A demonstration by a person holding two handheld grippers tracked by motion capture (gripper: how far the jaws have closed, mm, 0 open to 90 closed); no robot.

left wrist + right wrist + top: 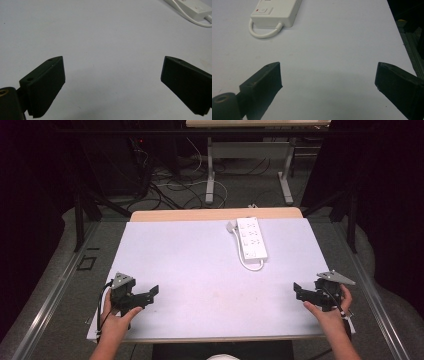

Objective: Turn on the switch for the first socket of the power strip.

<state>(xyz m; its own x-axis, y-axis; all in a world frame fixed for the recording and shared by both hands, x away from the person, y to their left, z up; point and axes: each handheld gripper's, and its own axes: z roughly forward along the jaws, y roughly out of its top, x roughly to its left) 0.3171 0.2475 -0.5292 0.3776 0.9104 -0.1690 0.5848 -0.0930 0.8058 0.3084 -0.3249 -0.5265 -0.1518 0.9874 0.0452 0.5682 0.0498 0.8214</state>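
A white power strip [251,238] lies on the white table sheet [200,265] toward the far right, its cable looping at the near end; the right gripper view has its switch end [274,11] at top left, and the left gripper view has a corner of it [192,8] at top right. My left gripper [147,301] rests near the front left of the table, held by a hand, jaws wide apart with bare table between them [112,75]. Near the front right edge my right gripper [300,292] stands open too, nothing between its jaws [328,80].
The sheet's middle is bare white surface with faint marks. Beyond the table's far edge are desk legs [210,175] and tangled cables [170,185] on the floor. Metal rails [55,290] run along both sides of the table.
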